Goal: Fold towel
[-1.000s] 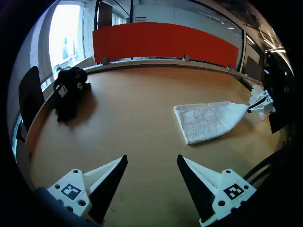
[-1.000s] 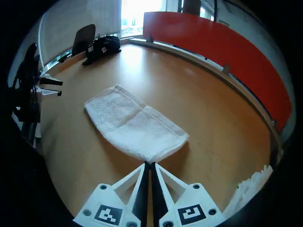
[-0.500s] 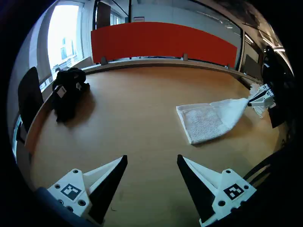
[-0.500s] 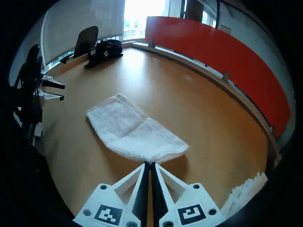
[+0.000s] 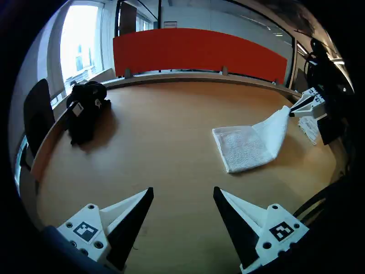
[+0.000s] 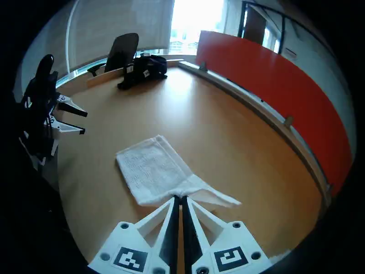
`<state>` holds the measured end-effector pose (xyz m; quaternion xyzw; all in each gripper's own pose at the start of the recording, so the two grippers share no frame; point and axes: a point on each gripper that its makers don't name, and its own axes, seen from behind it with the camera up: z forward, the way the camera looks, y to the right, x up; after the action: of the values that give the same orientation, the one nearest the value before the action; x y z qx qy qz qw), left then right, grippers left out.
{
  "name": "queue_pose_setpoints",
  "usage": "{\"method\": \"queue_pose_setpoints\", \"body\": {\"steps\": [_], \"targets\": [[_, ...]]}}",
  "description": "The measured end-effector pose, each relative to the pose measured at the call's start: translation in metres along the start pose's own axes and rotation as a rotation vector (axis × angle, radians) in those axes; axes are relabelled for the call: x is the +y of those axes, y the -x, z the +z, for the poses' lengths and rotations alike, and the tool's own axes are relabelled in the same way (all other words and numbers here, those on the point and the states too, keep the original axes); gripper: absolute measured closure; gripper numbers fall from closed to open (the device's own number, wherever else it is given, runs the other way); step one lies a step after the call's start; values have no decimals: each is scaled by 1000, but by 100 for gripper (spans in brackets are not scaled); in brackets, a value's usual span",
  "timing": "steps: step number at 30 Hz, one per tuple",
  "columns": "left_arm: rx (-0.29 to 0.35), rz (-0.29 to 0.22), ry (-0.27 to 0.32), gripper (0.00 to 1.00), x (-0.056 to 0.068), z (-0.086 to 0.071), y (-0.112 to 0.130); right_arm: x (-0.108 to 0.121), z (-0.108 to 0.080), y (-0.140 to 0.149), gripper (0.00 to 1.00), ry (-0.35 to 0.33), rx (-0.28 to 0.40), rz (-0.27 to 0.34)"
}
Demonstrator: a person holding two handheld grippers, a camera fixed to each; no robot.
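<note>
A bag [image 5: 84, 112] sits far left on the table [image 5: 173, 118]. Your left gripper [image 5: 182, 189] hangs spread apart above the wood. Right of it lies the towel [image 5: 244, 146], one corner lifted, pinched in your right gripper [image 6: 181, 198].

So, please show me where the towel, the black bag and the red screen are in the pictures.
towel [image 5: 239, 148]: left gripper view, its flat half.
black bag [image 5: 86, 114]: left gripper view, its middle.
red screen [image 5: 196, 48]: left gripper view, its front face.
</note>
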<state>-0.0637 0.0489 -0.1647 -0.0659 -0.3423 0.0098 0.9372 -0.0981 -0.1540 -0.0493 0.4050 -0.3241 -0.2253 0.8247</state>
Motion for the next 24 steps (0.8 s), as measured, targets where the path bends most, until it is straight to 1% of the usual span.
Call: {"method": "queue_pose_setpoints", "body": {"steps": [8, 14, 19, 24], "targets": [[4, -19, -17, 3, -2, -7, 4, -25, 23, -36, 96, -81, 20, -87], [7, -28, -26, 3, -4, -12, 6, -46, 41, -52, 96, -143, 19, -151], [6, -36, -39, 2, -7, -16, 9, -66, 59, -58, 96, -208, 2, -196], [6, -40, -52, 2, -10, -19, 11, -91, 86, -53, 96, -280, -29, -227]]}}
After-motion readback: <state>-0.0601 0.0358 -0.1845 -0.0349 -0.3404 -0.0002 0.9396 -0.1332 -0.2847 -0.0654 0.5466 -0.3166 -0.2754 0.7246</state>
